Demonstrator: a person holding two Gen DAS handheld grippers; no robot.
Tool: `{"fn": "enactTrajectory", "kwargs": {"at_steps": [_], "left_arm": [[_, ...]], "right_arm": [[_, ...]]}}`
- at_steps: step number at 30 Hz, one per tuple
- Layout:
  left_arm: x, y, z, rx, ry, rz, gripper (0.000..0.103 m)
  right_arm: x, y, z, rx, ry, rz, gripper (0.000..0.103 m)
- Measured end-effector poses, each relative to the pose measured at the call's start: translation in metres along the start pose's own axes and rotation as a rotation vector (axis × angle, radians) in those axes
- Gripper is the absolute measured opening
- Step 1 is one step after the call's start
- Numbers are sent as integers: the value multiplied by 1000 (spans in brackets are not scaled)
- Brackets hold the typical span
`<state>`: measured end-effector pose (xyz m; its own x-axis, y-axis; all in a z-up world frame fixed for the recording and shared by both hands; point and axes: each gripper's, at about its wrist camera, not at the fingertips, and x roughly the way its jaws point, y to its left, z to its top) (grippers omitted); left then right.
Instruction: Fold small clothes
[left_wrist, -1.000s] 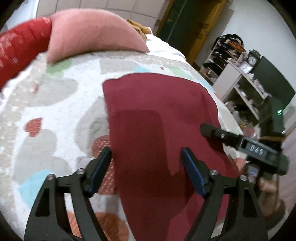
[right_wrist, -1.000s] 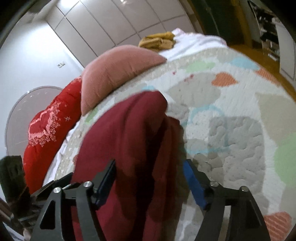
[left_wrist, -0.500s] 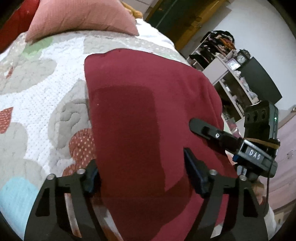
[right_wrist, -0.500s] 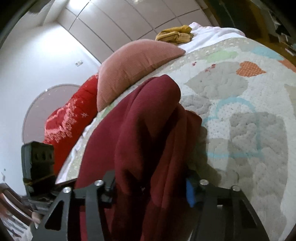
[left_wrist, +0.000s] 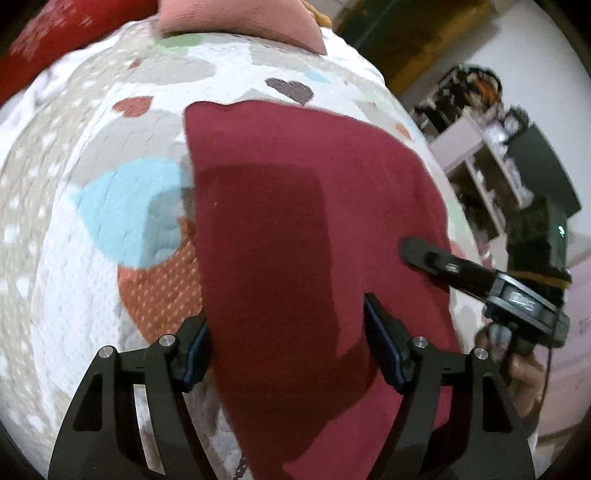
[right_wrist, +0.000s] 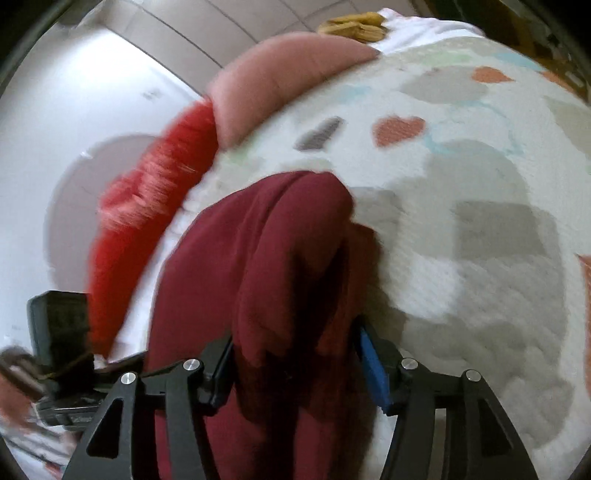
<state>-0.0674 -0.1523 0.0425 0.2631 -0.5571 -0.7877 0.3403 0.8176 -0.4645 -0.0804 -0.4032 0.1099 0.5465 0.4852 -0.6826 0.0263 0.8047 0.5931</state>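
A dark red garment (left_wrist: 295, 206) lies on the heart-patterned quilt (left_wrist: 74, 258). My left gripper (left_wrist: 288, 350) is open, its jaws wide apart, with the garment's near left part between its fingers. My right gripper (right_wrist: 299, 365) is also open, and bunched folds of the garment (right_wrist: 280, 258) stand up between its fingers. The right gripper shows in the left wrist view (left_wrist: 480, 280), at the garment's right edge. The left gripper's camera block shows in the right wrist view (right_wrist: 59, 325), at the lower left.
A pink pillow (right_wrist: 288, 74) and a red pillow (right_wrist: 147, 221) lie at the head of the bed. A yellow cloth (right_wrist: 354, 27) lies behind them. Shelves with clutter (left_wrist: 487, 140) and a dark screen (left_wrist: 543, 166) stand to the right of the bed.
Both grippers have pulled back along the bed, and more quilt shows beyond the garment's far edge. The right gripper's jaws have narrowed around the bunched fabric.
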Motion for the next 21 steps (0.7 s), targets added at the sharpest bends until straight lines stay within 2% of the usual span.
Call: {"fn": "enactTrajectory", "kwargs": {"at_steps": [1, 4, 5, 6, 9, 10, 13, 15, 19, 21], "left_arm": [[-4, 1, -2, -5, -10, 3, 76], [-23, -5, -8, 0, -78, 61, 76], [-28, -6, -11, 7, -103, 84, 76], [-31, -7, -11, 16, -123, 108, 76], [-39, -13, -21, 54, -167, 186, 76], [-39, -12, -17, 56, -172, 196, 76], [-49, -13, -25, 59, -218, 245, 76], [-55, -14, -27, 68, -244, 272, 76], [-66, -19, -29, 84, -295, 321, 76], [-72, -21, -32, 78, -319, 317, 76]], "right_arm": [[-8, 2, -2, 2, -15, 11, 56], [-49, 17, -8, -26, -140, -17, 56], [-65, 28, -11, -65, -197, -8, 56], [-71, 38, -14, -107, -208, -3, 54], [-64, 68, -19, -262, -164, -3, 44], [-53, 76, -23, -306, -148, -31, 42], [-14, 62, -29, -289, -75, -152, 40], [-14, 56, -37, -277, -106, -170, 40], [-37, 72, -46, -287, -142, -196, 41], [-52, 85, -49, -304, -178, -208, 52]]}}
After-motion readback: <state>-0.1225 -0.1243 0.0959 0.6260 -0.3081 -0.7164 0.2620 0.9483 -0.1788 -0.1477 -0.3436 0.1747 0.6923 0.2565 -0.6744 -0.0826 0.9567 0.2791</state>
